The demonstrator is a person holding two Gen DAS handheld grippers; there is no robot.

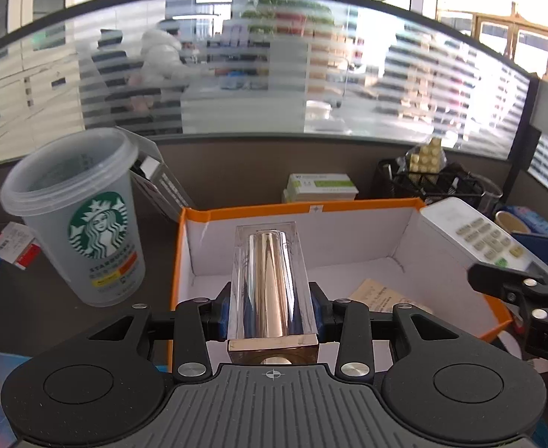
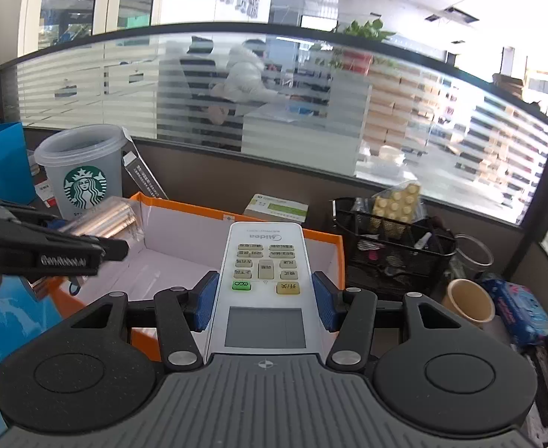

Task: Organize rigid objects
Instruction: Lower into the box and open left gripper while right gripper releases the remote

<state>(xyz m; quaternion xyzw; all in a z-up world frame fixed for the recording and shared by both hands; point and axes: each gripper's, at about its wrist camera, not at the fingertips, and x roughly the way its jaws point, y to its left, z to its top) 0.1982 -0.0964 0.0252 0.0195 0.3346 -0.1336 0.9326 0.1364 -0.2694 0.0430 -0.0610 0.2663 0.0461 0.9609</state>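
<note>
My left gripper (image 1: 272, 308) is shut on a clear block with a gold metal core (image 1: 270, 283), held over the near edge of the orange-rimmed white box (image 1: 303, 207). A paper slip (image 1: 378, 293) lies on the box floor. My right gripper (image 2: 264, 296) is shut on a white Midea remote (image 2: 264, 272), its blue pads (image 2: 206, 298) against the remote's sides, above the same box (image 2: 322, 237). In the right wrist view the left gripper (image 2: 50, 250) and its gold block (image 2: 102, 220) show at the left. In the left wrist view the remote (image 1: 475, 235) and right gripper's finger (image 1: 512, 287) show at the right.
A frosted Starbucks cup (image 1: 83, 220) stands left of the box. Behind it lie a green-and-white carton (image 1: 320, 186) and a black mesh basket (image 2: 393, 250) with a blister pack. A paper cup (image 2: 467, 302) and a blue packet (image 2: 520, 310) sit at right. A glass partition bounds the desk.
</note>
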